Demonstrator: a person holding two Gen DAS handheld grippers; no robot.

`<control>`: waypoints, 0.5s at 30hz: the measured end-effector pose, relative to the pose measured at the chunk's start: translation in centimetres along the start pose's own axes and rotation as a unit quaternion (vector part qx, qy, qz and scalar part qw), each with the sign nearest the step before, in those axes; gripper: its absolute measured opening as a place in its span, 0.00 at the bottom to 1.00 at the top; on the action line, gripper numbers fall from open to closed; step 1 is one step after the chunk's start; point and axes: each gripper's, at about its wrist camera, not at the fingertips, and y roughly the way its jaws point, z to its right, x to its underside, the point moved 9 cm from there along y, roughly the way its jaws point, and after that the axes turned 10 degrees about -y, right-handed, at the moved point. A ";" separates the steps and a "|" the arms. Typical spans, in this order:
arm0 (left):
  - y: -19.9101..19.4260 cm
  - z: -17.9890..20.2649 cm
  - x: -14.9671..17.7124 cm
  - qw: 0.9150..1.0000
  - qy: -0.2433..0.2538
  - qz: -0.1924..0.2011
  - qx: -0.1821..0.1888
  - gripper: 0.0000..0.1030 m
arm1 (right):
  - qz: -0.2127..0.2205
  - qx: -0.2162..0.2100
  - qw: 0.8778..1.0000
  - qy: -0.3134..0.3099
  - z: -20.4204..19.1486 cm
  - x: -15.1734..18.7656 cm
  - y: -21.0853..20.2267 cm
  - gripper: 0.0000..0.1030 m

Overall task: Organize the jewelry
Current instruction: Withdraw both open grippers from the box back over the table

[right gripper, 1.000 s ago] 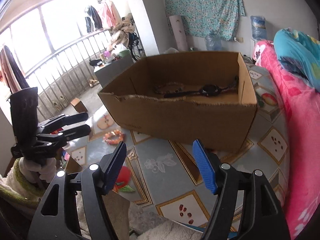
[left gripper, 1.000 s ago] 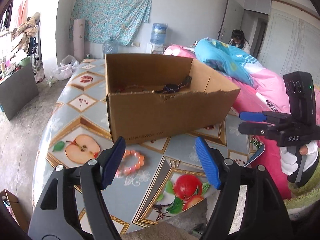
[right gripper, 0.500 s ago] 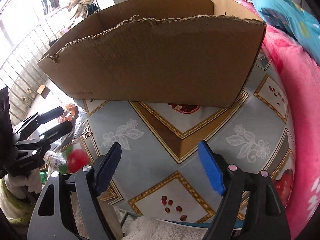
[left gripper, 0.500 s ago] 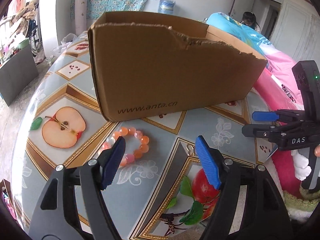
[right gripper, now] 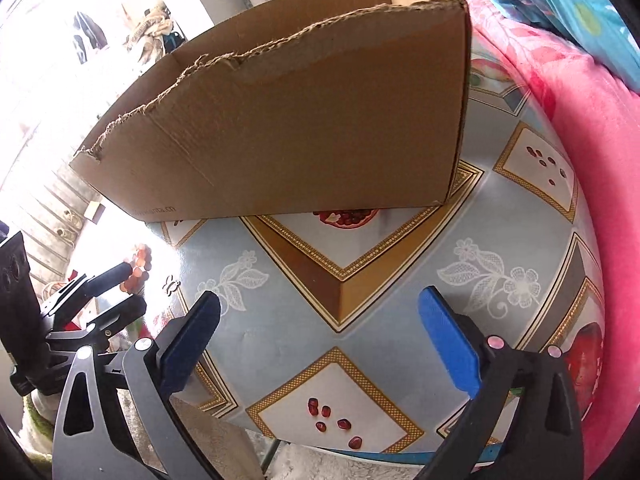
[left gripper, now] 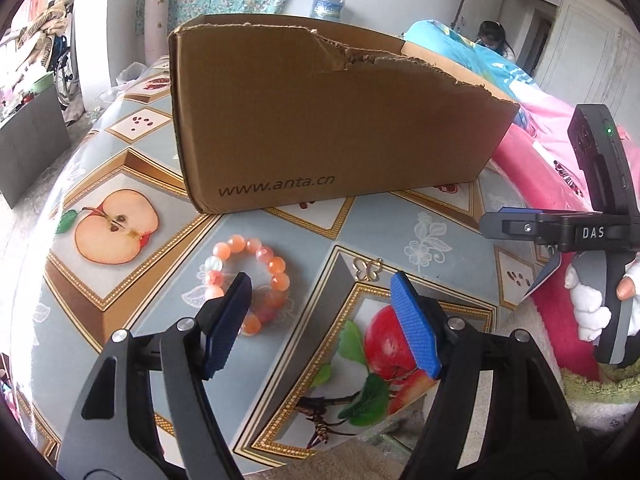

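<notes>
An orange and pink bead bracelet (left gripper: 252, 276) lies on the fruit-print tablecloth (left gripper: 304, 344) in front of an open cardboard box (left gripper: 328, 120). My left gripper (left gripper: 320, 312) is open and low over the table, its left finger over the bracelet's near side. A small gold butterfly piece (left gripper: 368, 270) lies just beyond the gap. My right gripper (right gripper: 320, 336) is open and empty over bare cloth before the box (right gripper: 304, 120). In the right wrist view the left gripper (right gripper: 116, 292) and bracelet (right gripper: 138, 266) show at far left. The box's inside is hidden.
A pink blanket (right gripper: 580, 128) and blue bedding (right gripper: 560, 4) lie right of the table. A water bottle (left gripper: 328, 6) stands behind the box. A person (left gripper: 494, 38) sits at the back right. The table edge (right gripper: 360, 454) runs close below my right gripper.
Both grippers have dropped lower and moved closer to the table. The left one has come forward over the bracelet. The box's contents have gone out of sight behind its front wall.
</notes>
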 end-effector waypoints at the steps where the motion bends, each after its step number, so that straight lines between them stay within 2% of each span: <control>1: 0.0 -0.1 0.1 1.000 0.006 0.002 -0.009 0.58 | -0.006 0.000 1.000 0.000 0.0 0.1 -0.1 0.94; 4: -0.2 -0.3 0.2 0.999 0.024 0.004 -0.029 0.51 | 0.010 -0.008 1.000 -0.026 -1.4 -0.4 -1.2 0.93; 9: -0.4 -0.8 0.3 0.998 0.046 0.013 -0.051 0.37 | 0.039 0.003 0.988 -0.147 -6.1 -2.0 -2.1 0.78; 15: -1.2 -2.2 0.3 0.998 0.033 0.019 -0.049 0.18 | 0.011 -0.027 0.971 -0.235 -11.0 -2.6 0.0 0.54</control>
